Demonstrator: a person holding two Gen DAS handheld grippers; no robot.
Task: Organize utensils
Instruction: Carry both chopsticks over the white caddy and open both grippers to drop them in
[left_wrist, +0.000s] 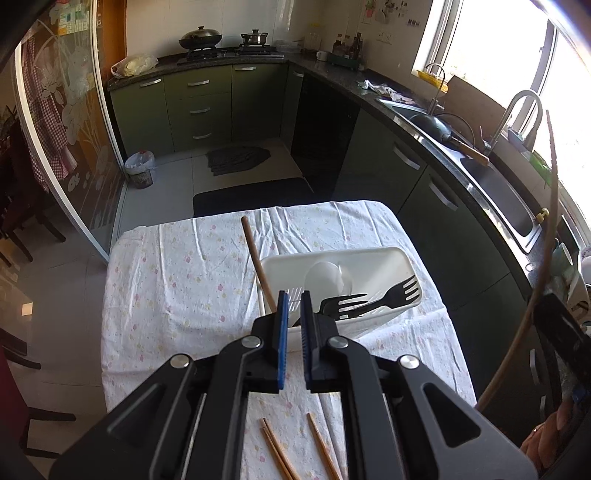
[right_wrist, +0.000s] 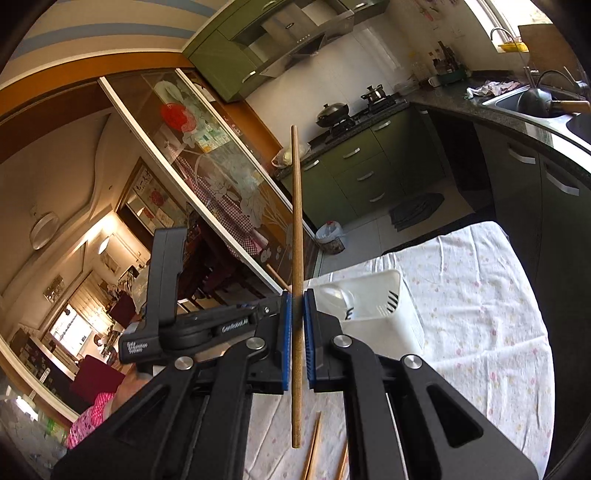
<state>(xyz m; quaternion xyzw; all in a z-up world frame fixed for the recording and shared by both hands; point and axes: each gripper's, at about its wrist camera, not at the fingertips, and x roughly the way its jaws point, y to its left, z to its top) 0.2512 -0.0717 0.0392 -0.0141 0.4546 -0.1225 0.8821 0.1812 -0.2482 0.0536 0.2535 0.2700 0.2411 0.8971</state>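
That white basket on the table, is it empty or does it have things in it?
Not empty. The white basket holds black forks, a white spoon and a wooden chopstick leaning out over its rim.

A table under a floral cloth (left_wrist: 177, 280) carries a white utensil basket (left_wrist: 373, 254) and loose chopsticks (left_wrist: 321, 446).
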